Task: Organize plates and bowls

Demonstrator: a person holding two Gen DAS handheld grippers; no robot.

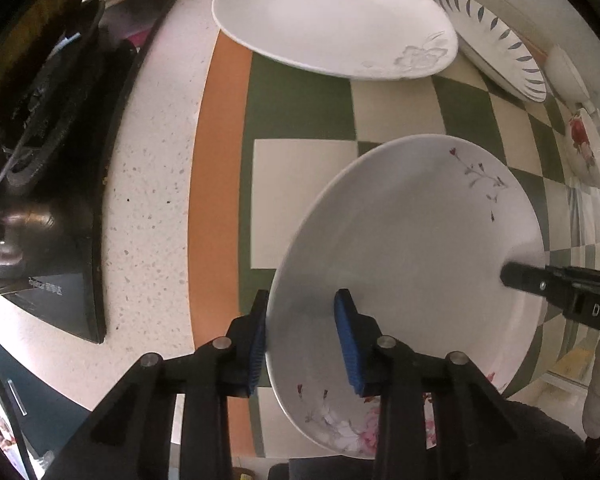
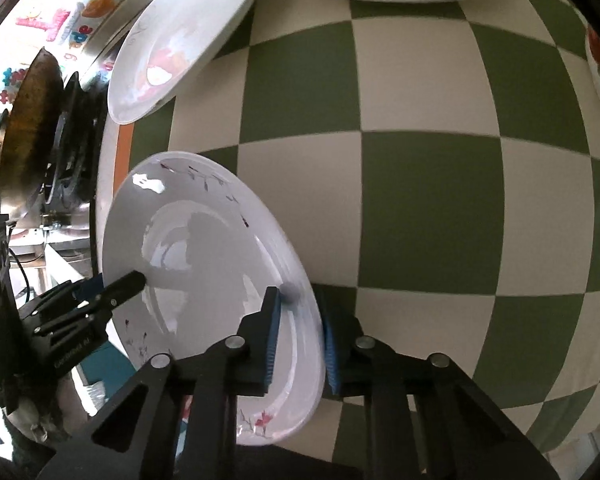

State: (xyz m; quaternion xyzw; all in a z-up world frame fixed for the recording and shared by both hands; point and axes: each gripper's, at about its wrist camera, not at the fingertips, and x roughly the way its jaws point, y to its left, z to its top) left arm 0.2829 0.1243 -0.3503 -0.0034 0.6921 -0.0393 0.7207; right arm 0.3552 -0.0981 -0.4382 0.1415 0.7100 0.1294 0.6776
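Currently a glossy white ceramic plate with small floral prints (image 1: 412, 248) is held tilted above the green-and-cream checked tabletop (image 1: 300, 196), both tongs clenched on opposite rims: left tongs (image 1: 304, 340), right tongs (image 2: 300, 344). Stiff, slick and breakable, it probably needs firm rim grips, as here

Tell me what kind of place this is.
Most likely a home kitchen: a dark wok sits on a gas stove set into a speckled countertop, and plates lie on a green-checked mat beside it.
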